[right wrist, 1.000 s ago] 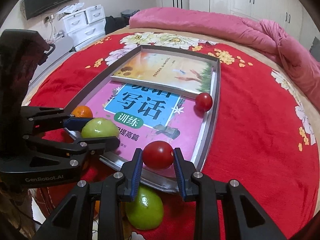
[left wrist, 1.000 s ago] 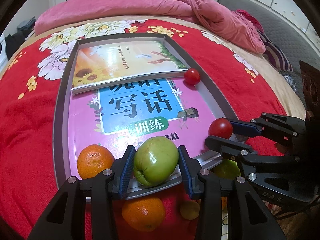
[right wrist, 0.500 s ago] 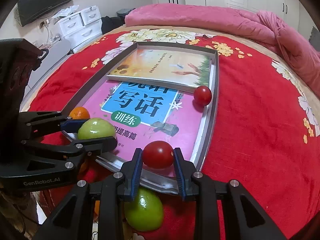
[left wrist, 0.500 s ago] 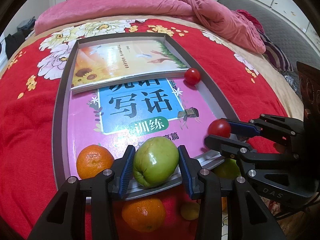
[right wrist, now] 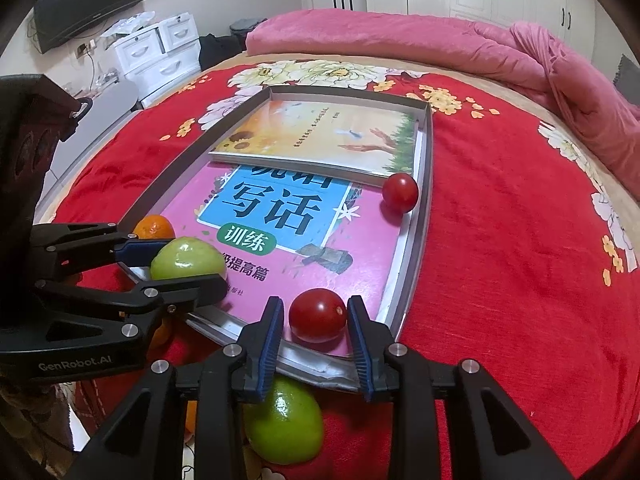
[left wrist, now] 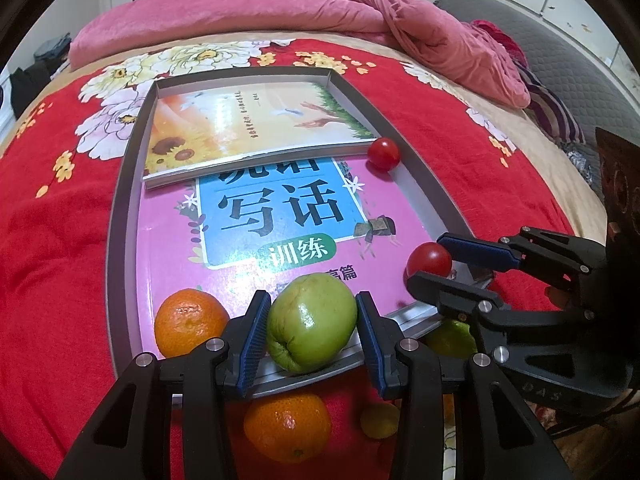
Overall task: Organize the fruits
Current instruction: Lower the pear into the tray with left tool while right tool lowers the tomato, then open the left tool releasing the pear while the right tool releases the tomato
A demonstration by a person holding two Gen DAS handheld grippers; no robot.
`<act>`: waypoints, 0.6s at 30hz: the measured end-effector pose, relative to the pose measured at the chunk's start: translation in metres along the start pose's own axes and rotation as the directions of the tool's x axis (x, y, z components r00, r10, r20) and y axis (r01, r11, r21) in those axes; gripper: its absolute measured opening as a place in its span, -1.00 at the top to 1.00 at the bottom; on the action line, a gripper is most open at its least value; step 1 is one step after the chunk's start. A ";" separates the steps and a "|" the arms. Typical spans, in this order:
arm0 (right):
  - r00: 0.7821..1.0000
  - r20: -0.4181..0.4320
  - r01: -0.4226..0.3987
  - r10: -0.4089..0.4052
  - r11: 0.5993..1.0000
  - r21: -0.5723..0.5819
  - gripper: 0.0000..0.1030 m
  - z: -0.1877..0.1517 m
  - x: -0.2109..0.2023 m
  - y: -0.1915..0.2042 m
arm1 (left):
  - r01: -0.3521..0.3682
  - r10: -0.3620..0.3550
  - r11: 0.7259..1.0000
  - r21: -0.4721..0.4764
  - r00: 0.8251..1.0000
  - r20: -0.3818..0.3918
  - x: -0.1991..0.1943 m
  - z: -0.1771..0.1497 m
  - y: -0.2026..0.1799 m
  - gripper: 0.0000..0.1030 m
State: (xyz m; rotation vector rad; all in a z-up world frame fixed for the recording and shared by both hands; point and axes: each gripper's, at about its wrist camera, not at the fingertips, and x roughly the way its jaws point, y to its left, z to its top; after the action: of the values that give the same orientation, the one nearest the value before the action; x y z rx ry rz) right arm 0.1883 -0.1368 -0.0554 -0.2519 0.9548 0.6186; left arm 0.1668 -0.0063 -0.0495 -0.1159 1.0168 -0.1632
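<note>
My left gripper point(left wrist: 312, 298) is shut on a green apple point(left wrist: 312, 322) just over the near rim of the grey tray point(left wrist: 120, 216). In the right wrist view my right gripper point(right wrist: 316, 304) brackets a red tomato point(right wrist: 318, 314). Its jaws are opening, small gaps show on both sides, and the tomato rests on the pink book point(right wrist: 360, 248) in the tray's near right corner. An orange point(left wrist: 188, 326) lies in the tray left of the apple. A second tomato point(left wrist: 383, 153) lies by the tray's right wall.
Two books fill the tray; the sunflower book point(left wrist: 248, 128) lies across the far half. On the red bedspread point(left wrist: 52, 240), in front of the tray, lie an orange point(left wrist: 288, 426), a green fruit point(right wrist: 284, 424) and a small yellow fruit point(left wrist: 380, 420). A pink quilt point(left wrist: 360, 12) lies across the far side of the bed.
The right gripper's jaws have parted a little from the tomato, which stays in place on the pink book. The left gripper and its apple have not moved.
</note>
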 end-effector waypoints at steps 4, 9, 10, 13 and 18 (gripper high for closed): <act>1.000 0.022 0.004 -0.004 1.000 -0.016 0.14 -0.001 -0.003 0.004 | 0.002 -0.002 1.000 -0.003 1.000 0.000 0.000 0.000 0.000 0.13; 0.999 0.035 0.023 -0.022 0.999 -0.026 -0.02 -0.002 -0.006 0.005 | 0.008 -0.008 1.000 -0.003 1.000 0.005 -0.002 0.000 0.000 0.06; 0.999 0.038 0.020 -0.019 1.000 -0.021 -0.03 -0.002 -0.007 0.004 | 0.010 -0.010 1.000 -0.003 1.000 0.008 -0.003 0.000 0.000 0.04; 0.999 0.041 0.021 -0.020 1.000 -0.023 -0.03 -0.003 -0.008 0.004 | 0.012 -0.012 1.000 -0.002 1.000 0.015 -0.005 0.000 -0.001 0.01; 0.999 0.050 0.024 -0.023 0.999 -0.026 -0.06 -0.003 -0.010 0.005 | 0.021 -0.021 1.000 -0.012 0.999 0.029 -0.009 0.001 0.001 0.00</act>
State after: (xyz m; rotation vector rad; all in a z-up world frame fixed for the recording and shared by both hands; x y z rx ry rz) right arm 0.1789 -0.1384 -0.0489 -0.2702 0.8952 0.6141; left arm 0.1626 -0.0038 -0.0416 -0.1394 0.9886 -0.1741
